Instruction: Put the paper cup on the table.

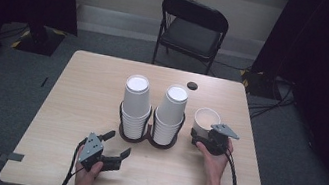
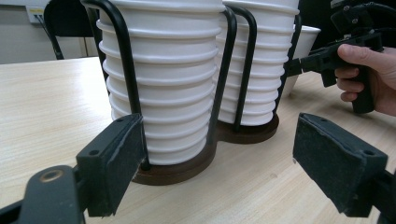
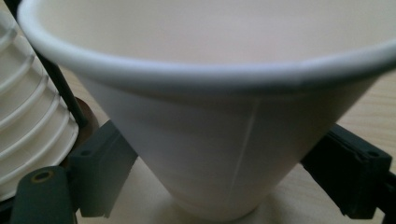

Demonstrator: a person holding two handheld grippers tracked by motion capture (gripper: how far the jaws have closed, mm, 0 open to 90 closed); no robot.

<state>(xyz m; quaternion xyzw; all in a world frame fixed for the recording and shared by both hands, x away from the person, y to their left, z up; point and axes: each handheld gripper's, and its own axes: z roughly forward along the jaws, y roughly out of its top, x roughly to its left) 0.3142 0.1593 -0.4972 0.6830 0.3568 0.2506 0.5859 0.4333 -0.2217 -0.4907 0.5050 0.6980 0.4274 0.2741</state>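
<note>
Two stacks of upturned white paper cups, the left stack and the right stack, stand in a black wire holder with brown bases at the table's middle. A single white paper cup stands upright just right of the holder. My right gripper grips its lower wall, one jaw on each side; the cup looms large and close between them. My left gripper is open in front of the holder, a little off it. In the left gripper view its jaws frame the nearer stack.
A black folding chair stands beyond the table's far edge. A small black round disc lies near the table's back. Grey tape marks sit at the front corners. Dark curtains flank the room on both sides.
</note>
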